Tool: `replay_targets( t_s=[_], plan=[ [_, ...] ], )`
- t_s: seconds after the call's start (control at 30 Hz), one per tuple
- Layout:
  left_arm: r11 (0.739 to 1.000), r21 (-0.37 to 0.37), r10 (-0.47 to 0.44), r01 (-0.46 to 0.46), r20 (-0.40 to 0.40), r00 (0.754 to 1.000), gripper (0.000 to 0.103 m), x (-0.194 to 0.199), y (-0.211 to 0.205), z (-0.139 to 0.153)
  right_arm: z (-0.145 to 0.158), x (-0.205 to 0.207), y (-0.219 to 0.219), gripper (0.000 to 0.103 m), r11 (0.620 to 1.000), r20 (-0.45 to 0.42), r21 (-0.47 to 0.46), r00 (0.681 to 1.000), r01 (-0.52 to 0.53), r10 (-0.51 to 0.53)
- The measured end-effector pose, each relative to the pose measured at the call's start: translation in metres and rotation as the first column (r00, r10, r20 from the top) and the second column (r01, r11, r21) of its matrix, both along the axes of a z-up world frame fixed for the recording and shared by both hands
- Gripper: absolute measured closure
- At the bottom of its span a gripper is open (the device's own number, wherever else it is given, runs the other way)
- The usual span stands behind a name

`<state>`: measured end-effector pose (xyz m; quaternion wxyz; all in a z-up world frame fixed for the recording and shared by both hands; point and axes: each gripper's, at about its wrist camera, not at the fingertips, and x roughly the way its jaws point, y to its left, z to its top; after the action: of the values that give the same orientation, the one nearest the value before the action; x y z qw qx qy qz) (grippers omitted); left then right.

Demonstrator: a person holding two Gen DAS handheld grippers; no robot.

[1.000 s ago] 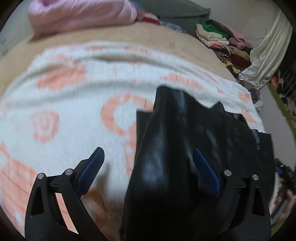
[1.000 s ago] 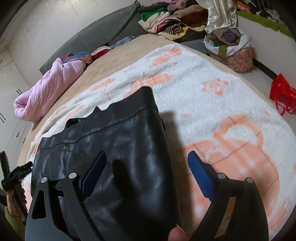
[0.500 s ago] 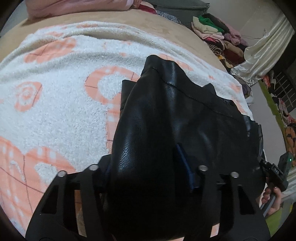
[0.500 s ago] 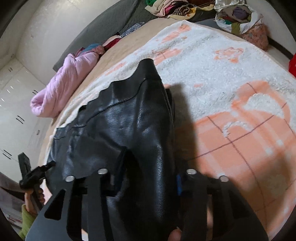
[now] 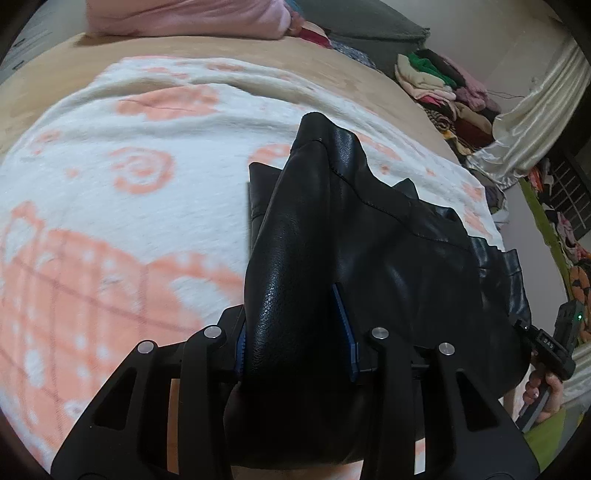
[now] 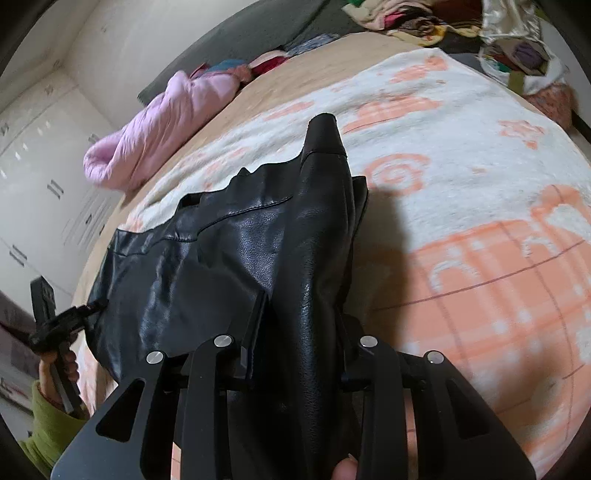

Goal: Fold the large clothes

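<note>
A black leather garment (image 5: 369, 240) lies on a white blanket with orange patterns (image 5: 110, 221) spread over a bed. My left gripper (image 5: 293, 325) has a raised fold of the leather between its blue pads, which press on it while the jaws are closing. In the right wrist view the same garment (image 6: 221, 258) peaks into a ridge. My right gripper (image 6: 301, 328) pinches that ridge, its jaws closing too. A hand holds each gripper at the garment's opposite ends. The blanket (image 6: 480, 184) stretches to the right.
A pink puffy jacket (image 5: 184, 18) lies at the head of the bed, also seen as the pink jacket (image 6: 155, 129). A pile of clothes (image 5: 443, 85) and a pale curtain (image 5: 535, 110) stand at the right. White wardrobe doors (image 6: 37, 166) are at the left.
Both grippers went from wide open above the flat garment to closed on folds of it. The leather between them has bunched up into raised ridges.
</note>
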<state>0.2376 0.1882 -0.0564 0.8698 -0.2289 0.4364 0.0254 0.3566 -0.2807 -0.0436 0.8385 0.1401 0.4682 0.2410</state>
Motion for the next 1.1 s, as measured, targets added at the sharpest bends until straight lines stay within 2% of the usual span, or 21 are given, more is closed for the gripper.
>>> replay_targets(
  t_s=[0.17, 0.3, 0.37, 0.4, 0.43, 0.57, 0.67, 0.7, 0.83, 0.93, 1.1],
  plan=[
    [1.0, -0.014, 0.002, -0.002, -0.005, 1.0, 0.072, -0.009, 0.004, -0.003, -0.001, 0.0, 0.011, 0.07, 0.996, 0.013, -0.088, 1.0, 0.012, -0.011],
    [1.0, 0.015, 0.003, -0.003, -0.012, 1.0, 0.07, -0.008, 0.0, -0.001, 0.0, -0.001, 0.009, 0.059, 0.992, 0.006, -0.118, 0.999, 0.048, -0.048],
    [1.0, 0.025, 0.004, -0.003, -0.015, 1.0, 0.069, -0.008, -0.001, -0.001, 0.002, -0.006, 0.006, 0.057, 0.989, 0.014, -0.133, 0.997, 0.071, -0.069],
    [1.0, 0.031, 0.003, -0.003, -0.014, 1.0, 0.068, -0.009, -0.001, 0.0, 0.004, -0.008, 0.004, 0.05, 0.986, 0.021, -0.143, 0.996, 0.083, -0.081],
    [0.999, 0.04, 0.003, -0.003, -0.012, 1.0, 0.068, -0.01, -0.002, 0.001, 0.007, -0.011, 0.003, 0.045, 0.982, 0.034, -0.158, 0.995, 0.102, -0.098],
    [0.999, 0.047, 0.008, -0.008, -0.009, 1.0, 0.062, -0.015, -0.002, 0.003, 0.022, -0.026, 0.001, 0.045, 0.975, 0.114, -0.161, 0.984, 0.156, -0.138],
    [0.998, 0.063, 0.005, -0.005, -0.003, 1.0, 0.057, -0.019, -0.003, 0.005, 0.043, -0.043, 0.009, 0.045, 0.971, 0.225, -0.156, 0.963, 0.182, -0.145],
    [0.997, 0.074, 0.002, -0.002, -0.002, 1.0, 0.057, -0.02, -0.004, 0.005, 0.049, -0.049, 0.015, 0.045, 0.97, 0.259, -0.161, 0.956, 0.181, -0.135],
    [0.994, 0.11, -0.009, 0.008, 0.006, 1.0, 0.049, -0.027, -0.008, 0.01, 0.066, -0.072, 0.055, 0.061, 0.978, 0.354, -0.183, 0.935, 0.097, -0.027],
    [0.992, 0.126, -0.014, 0.012, 0.011, 1.0, 0.043, -0.031, -0.01, 0.012, 0.066, -0.081, 0.093, 0.065, 0.979, 0.362, -0.205, 0.93, 0.007, 0.069],
    [0.988, 0.153, -0.029, 0.027, 0.013, 0.999, 0.04, -0.038, -0.012, 0.014, 0.047, -0.096, 0.159, 0.066, 0.956, 0.327, -0.264, 0.921, -0.129, 0.214]
  ],
)
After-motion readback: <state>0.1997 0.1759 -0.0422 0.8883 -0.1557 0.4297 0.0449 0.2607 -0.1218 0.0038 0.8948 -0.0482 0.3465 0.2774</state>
